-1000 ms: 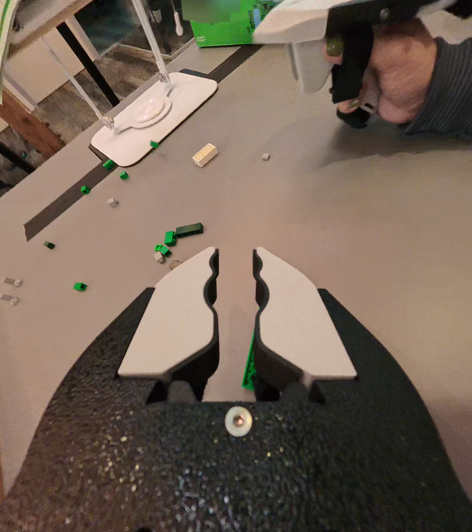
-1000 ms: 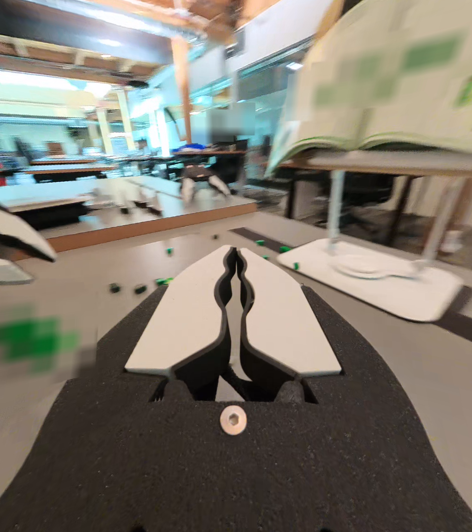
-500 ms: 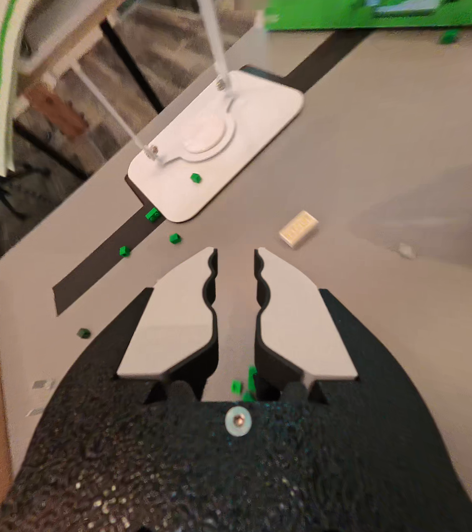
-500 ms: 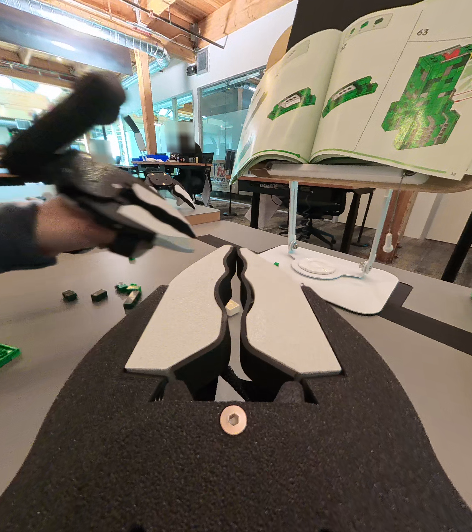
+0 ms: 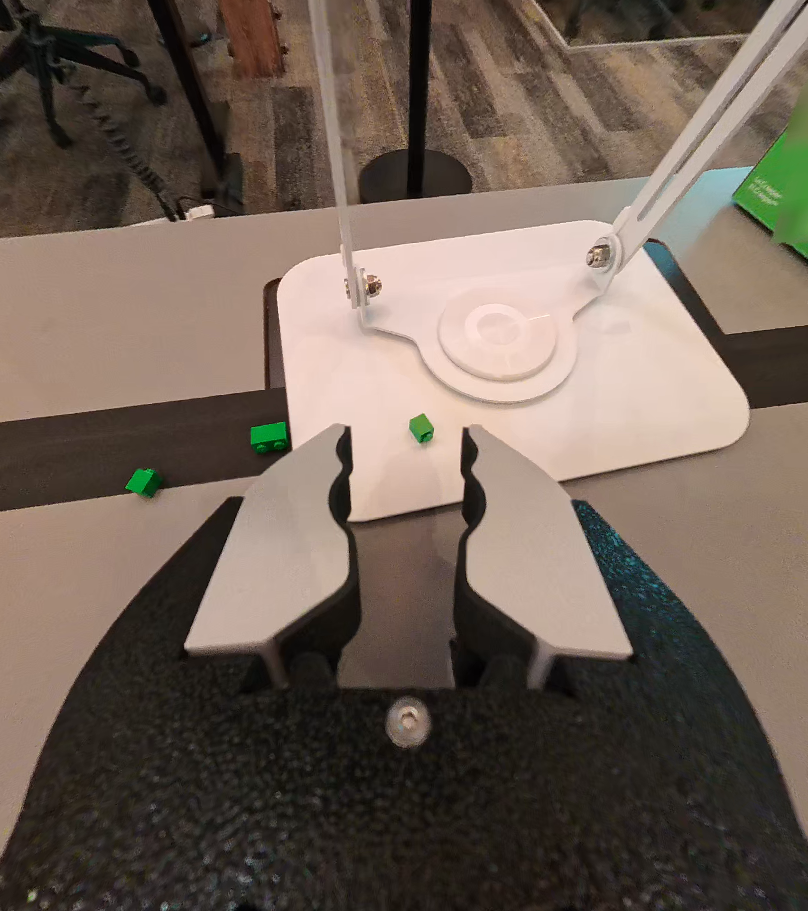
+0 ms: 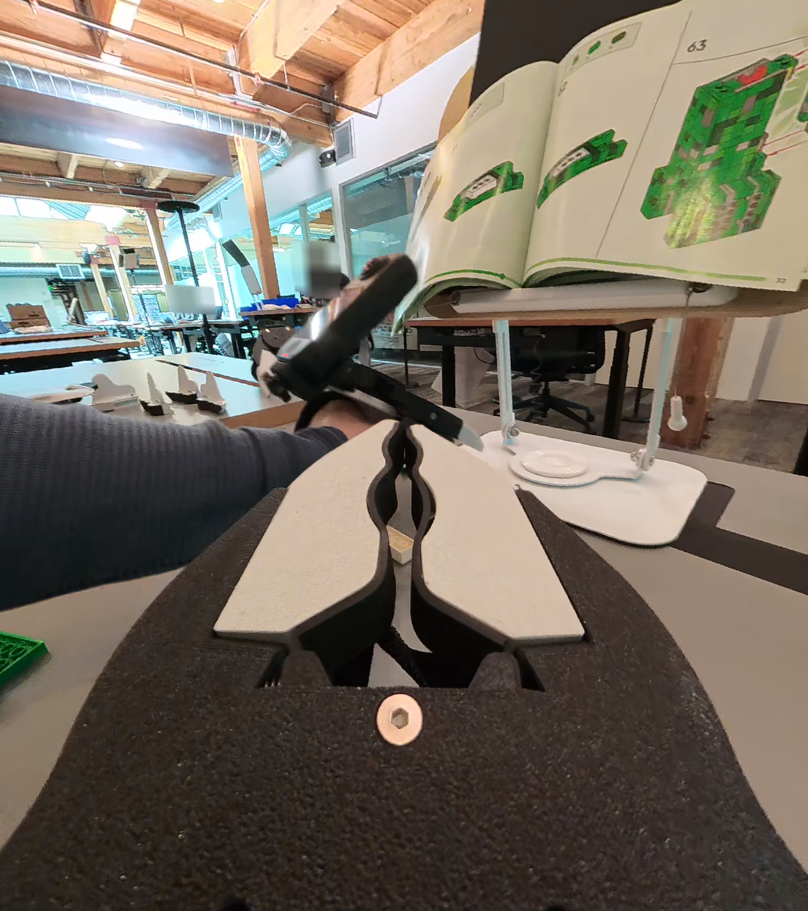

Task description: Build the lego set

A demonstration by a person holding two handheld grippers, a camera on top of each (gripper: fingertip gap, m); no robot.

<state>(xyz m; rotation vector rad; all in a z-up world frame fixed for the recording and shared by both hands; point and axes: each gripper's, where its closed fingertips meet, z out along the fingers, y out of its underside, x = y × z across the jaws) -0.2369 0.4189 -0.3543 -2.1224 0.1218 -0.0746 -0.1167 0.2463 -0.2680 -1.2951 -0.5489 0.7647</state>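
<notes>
left fingers (image 5: 405, 446) apart w/ green brick (image 5: 421, 428) just ahead.

Three green bricks (image 5: 421, 428), two grippers (image 5: 404, 438)

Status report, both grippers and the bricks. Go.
Left gripper open, empty, lined up on small green brick lying on white stand base. Right gripper shut, empty, above table. Nothing blocking the brick.

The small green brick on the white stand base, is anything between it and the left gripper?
Nothing visible. The small green brick lies alone on the white stand base, just ahead of the open left gripper, with bare base between them.
</notes>
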